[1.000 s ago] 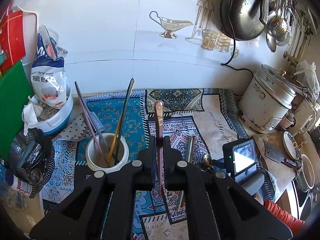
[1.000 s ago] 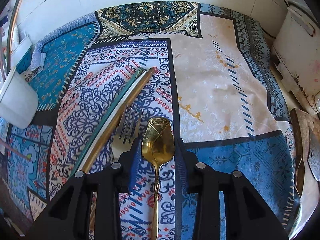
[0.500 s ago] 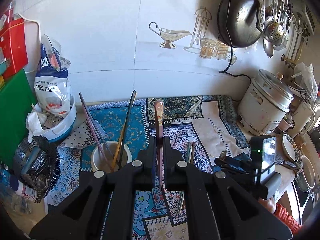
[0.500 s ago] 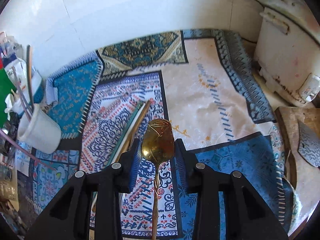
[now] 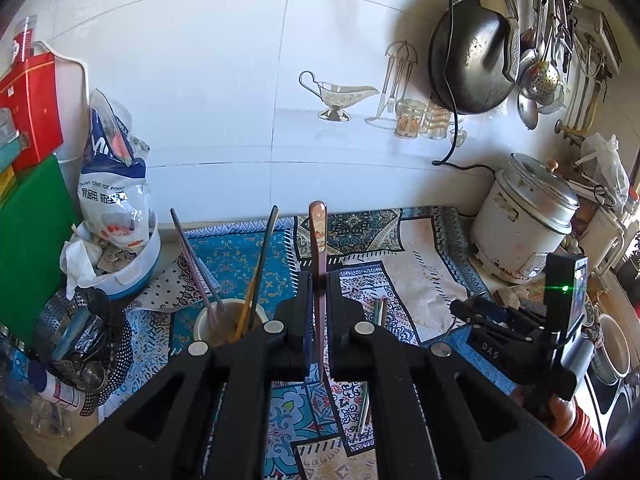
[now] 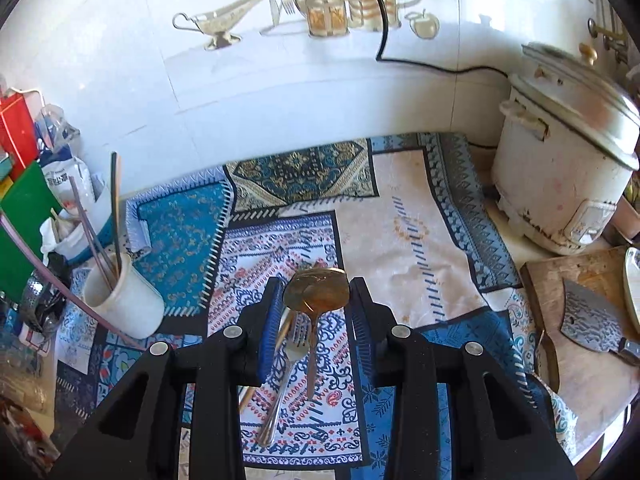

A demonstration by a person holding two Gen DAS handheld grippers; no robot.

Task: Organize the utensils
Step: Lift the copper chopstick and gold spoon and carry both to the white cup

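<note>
Left claw (image 5: pixel 318 312) clamped on pink-handled utensil (image 5: pixel 318 240); right claw (image 6: pixel 316 304) grips gold spoon (image 6: pixel 316 290), fork (image 6: pixel 294 344) below.

The left black plastic two-finger gripper (image 5: pixel 318 304) has angular arms with triangular cut-outs and round silver screw heads. The right black plastic gripper (image 6: pixel 316 312) carries blue ribbed pads (image 6: pixel 269 332). The person's right hand (image 5: pixel 560 420) wears a red-orange ribbed sleeve (image 5: pixel 586 434).

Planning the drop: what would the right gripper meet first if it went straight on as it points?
Probably the patterned cloth, just beyond the gold spoon that the right gripper holds; depth is unclear.
</note>
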